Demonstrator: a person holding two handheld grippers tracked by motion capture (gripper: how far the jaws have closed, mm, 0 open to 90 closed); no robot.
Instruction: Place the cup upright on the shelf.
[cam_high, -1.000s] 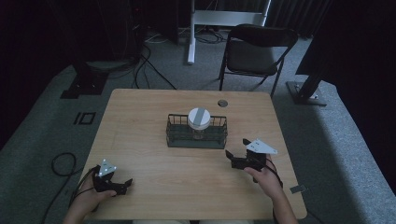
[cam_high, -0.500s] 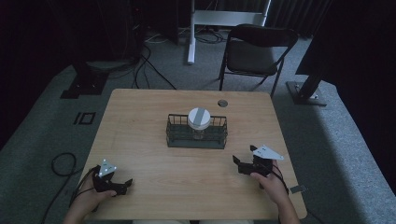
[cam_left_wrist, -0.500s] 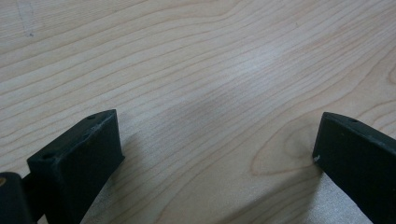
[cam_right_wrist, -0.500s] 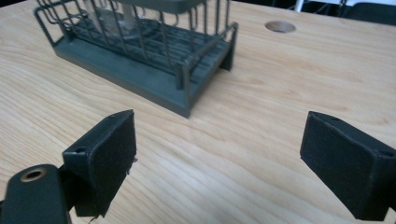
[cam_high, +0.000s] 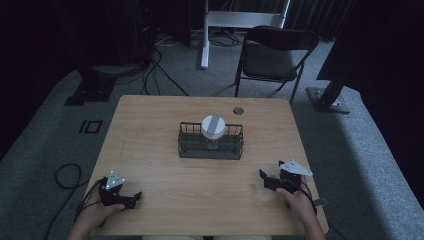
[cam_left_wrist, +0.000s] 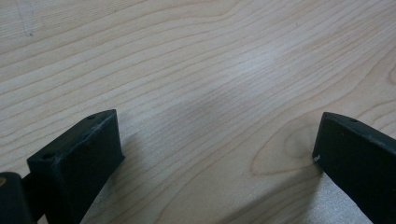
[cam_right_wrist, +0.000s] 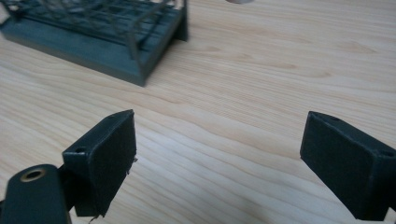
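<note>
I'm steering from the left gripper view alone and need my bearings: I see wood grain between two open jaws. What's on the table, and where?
Observer: A dark wire basket sits in the middle of the table, ahead and to the right of the left gripper.
Operator: Anything in it?
Observer: A jar with a white lid stands upright inside, near the middle.
Operator: And the other gripper?
Observer: The right gripper rests near the front right edge, jaws wide open, holding nothing.

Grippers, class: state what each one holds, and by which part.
Nothing is held. The left gripper and right gripper both stand open over bare table.
</note>
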